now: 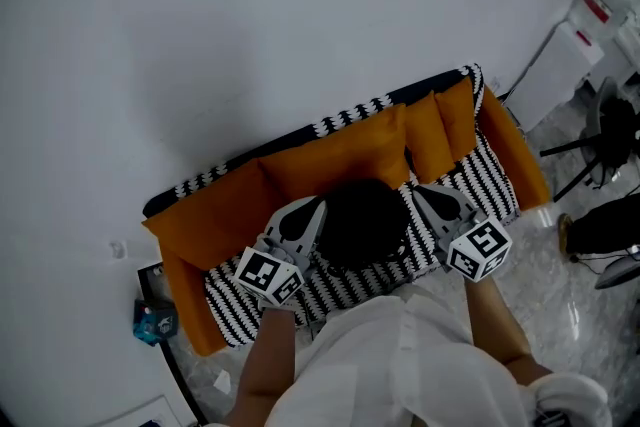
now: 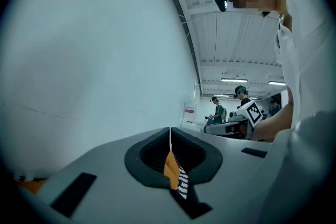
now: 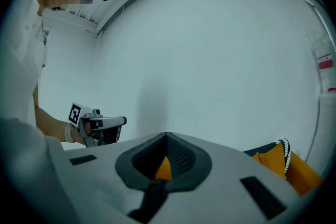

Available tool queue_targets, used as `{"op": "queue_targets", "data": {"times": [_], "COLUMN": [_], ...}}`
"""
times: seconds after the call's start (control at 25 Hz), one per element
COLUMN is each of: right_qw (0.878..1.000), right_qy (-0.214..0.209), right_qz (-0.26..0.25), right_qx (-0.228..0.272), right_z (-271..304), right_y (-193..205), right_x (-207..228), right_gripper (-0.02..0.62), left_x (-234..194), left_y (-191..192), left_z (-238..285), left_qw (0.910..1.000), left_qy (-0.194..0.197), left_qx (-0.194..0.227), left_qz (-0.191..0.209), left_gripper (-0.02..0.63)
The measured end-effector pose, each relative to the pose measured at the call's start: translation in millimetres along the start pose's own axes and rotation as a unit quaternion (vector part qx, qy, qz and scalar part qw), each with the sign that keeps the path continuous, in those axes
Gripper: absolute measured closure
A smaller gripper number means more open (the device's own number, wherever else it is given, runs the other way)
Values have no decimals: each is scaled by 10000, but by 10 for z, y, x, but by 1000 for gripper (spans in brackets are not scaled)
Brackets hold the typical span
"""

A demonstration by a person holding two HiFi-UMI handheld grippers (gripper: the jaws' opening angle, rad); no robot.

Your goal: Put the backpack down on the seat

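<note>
The backpack (image 1: 365,220) is over the middle of the striped seat (image 1: 480,177), in front of the orange cushions (image 1: 330,155). The left tool (image 1: 305,215) at its 9 o'clock and the right tool (image 1: 430,200) at its 3 o'clock are each clenched on a black strap (image 2: 191,202).
</note>
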State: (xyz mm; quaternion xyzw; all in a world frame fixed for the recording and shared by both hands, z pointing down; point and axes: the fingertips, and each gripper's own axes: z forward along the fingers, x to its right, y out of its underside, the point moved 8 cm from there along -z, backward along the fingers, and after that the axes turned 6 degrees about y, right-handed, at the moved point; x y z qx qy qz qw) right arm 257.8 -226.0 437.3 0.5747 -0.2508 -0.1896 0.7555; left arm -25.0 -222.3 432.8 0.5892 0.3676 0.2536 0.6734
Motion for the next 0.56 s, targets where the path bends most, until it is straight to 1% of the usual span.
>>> {"op": "queue_targets", "data": {"times": [0.4,0.56], "right_qw": [10000,10000], "right_qy": [0,-7], "right_qz": [-47,-46], "right_qx": [10,-13], "right_z": [-10,-3], "right_y": [-20,0], "right_x": [11,-2], "right_gripper": [578,578], "left_x": [25,25], "left_y": [-20,-11], "left_z": [50,51], "left_qw": [9999,9999], "left_qy": [130,143], "left_qx": [-11,-27], "left_qz": [91,37], "left_gripper": [577,577]}}
